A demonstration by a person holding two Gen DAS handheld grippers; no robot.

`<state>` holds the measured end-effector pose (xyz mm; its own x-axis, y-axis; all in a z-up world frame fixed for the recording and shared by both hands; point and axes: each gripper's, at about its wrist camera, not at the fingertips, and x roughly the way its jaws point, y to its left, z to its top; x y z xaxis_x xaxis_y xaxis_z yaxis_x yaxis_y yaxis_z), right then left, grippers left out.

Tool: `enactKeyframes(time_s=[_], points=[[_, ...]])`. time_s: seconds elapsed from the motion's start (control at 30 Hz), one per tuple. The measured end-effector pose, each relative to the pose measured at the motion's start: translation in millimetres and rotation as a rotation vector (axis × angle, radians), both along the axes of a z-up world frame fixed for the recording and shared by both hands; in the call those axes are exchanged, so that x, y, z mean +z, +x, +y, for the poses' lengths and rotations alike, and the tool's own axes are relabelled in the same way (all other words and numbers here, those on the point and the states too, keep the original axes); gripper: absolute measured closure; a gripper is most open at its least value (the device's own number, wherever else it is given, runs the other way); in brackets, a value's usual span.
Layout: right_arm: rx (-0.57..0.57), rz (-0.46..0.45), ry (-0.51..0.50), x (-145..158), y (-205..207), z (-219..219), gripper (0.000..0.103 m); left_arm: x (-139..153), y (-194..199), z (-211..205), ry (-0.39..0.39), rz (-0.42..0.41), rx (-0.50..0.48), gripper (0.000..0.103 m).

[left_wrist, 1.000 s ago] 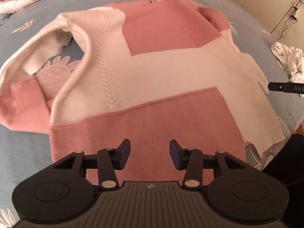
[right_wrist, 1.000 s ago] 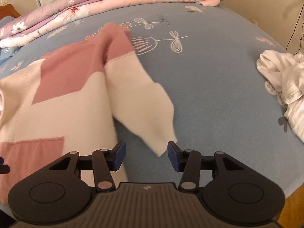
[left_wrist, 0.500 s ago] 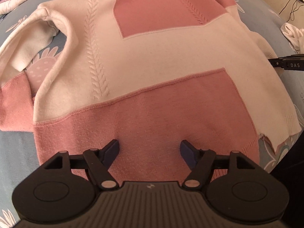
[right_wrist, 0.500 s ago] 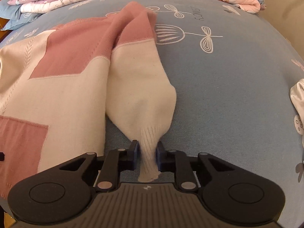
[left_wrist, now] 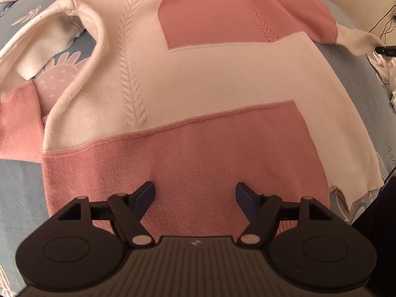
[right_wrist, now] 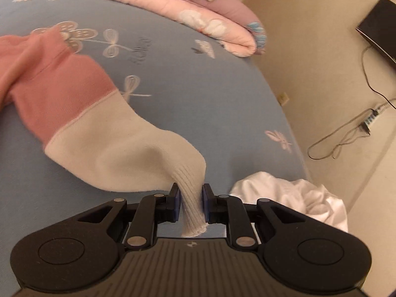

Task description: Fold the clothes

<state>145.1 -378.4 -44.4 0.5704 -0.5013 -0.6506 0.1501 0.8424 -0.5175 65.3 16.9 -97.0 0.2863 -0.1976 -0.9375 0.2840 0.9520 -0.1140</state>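
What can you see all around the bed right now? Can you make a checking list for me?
Surface: blue bedsheet with flower and dragonfly prints.
Job's things: pink and cream sweater lies spread flat; its sleeve is pulled out sideways by the cuff.
Clutter: crumpled white garment at the bed's edge; folded floral quilt at the far side.
Grippers: left gripper open, above the sweater's pink hem; right gripper shut on the sleeve's ribbed cuff.
Cables: power strip with looped cords on the floor.
Surroundings: beige floor; a dark flat object by the cords.
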Motion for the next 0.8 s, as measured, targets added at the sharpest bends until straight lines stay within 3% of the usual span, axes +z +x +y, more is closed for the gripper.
enactKeyframes(time_s=[0.13, 0.2, 0.3, 0.4, 0.53, 0.67, 0.8], points=[[-0.115, -0.064, -0.008, 17, 27, -43, 0.079, 1, 0, 1, -0.002, 0.008, 0.010, 0.032], [-0.105, -0.027, 0.008, 9, 36, -47, 0.065, 1, -1, 2, -0.002, 0.011, 0.016, 0.031], [-0.071, 0.034, 0.063, -7, 33, -36, 0.065, 2, 0, 0, 0.003, 0.010, 0.019, 0.031], [-0.041, -0.011, 0.182, -11, 3, -12, 0.057, 2, -1, 0, 0.006, 0.003, 0.012, 0.031], [0.124, -0.012, 0.521, -19, -49, 45, 0.057, 1, -4, -2, 0.020, -0.009, -0.011, 0.029], [0.207, 0.049, 0.594, -44, -71, 106, 0.058, 2, -6, -3, 0.033, -0.019, -0.018, 0.028], [0.171, 0.051, 0.693, -60, -82, 137, 0.059, 2, -5, -3, 0.031, -0.022, -0.024, 0.028]])
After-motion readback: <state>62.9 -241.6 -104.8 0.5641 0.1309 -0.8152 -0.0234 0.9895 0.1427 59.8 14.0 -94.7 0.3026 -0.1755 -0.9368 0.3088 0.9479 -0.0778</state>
